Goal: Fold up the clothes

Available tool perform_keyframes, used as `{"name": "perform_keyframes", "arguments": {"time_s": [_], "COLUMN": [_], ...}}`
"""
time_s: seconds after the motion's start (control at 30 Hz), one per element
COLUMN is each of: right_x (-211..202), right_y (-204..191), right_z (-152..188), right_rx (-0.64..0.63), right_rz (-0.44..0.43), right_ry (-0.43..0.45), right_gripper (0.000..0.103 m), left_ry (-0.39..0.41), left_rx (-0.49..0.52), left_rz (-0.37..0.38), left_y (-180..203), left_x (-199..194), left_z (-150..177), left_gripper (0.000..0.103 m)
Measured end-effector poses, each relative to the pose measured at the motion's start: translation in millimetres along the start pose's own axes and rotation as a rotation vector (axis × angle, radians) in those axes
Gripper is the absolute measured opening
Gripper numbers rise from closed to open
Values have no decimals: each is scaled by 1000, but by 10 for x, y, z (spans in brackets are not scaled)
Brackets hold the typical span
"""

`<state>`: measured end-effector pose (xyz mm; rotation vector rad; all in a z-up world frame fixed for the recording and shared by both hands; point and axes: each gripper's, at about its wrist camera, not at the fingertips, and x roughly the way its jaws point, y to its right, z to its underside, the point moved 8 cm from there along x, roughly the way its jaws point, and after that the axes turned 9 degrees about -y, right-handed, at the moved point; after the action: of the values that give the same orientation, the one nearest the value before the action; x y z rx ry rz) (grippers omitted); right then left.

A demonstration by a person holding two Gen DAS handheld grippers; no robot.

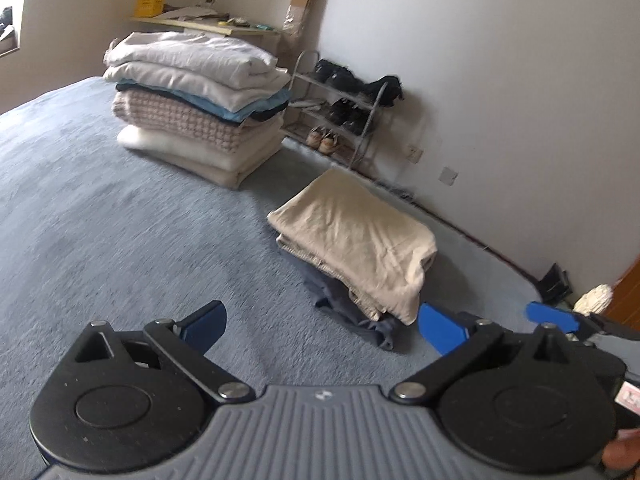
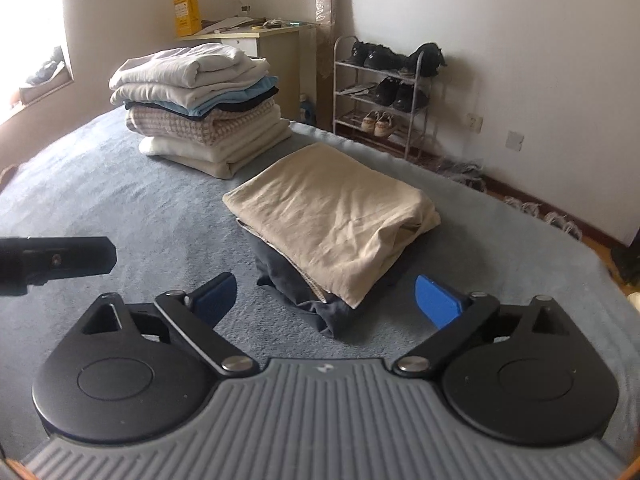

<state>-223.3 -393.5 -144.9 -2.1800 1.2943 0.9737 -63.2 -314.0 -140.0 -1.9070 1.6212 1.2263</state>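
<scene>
**Both grippers free, folded pile set down**

The right hand-held gripper (image 2: 326, 304) and left hand-held gripper (image 1: 320, 326) gape wide, holding nothing. The folded beige garment (image 2: 332, 224) rests on a dark garment (image 2: 320, 312), just ahead of the right gripper, likely stacked for tidiness. Beyond the beige garment stands the taller folded stack (image 2: 200, 108); bare bed (image 2: 120, 208) lies left of it.

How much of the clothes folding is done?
Mostly done, it seems: a tall pile sits folded on the bed, and a beige cloth lies folded on a dark garment. Both grippers, left and right, are open and empty. The dark garment looks rumpled.
</scene>
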Motion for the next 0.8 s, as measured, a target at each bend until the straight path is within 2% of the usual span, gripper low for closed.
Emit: {"name": "perform_keyframes", "arguments": {"time_s": [0.17,0.47,0.63,0.8], "right_x": [-31,41,40,-4], "right_y": [38,136,118,166], "right_z": [41,181,250,257], "right_rx": [9,5,-24,-5], "right_rz": [66,142,151,161], "right_ry": [-10,-70,-87,-82], "right_gripper": [102,102,102,102], "left_ry": [-11,-32,-12,-13], "left_rx": [26,84,139,133], "left_rz": [-82,-119,-154,-154], "left_y": [60,207,283,298], "left_x": [44,103,72,49], "left_z": [15,89,103,106], "left_gripper": [103,103,103,103]}}
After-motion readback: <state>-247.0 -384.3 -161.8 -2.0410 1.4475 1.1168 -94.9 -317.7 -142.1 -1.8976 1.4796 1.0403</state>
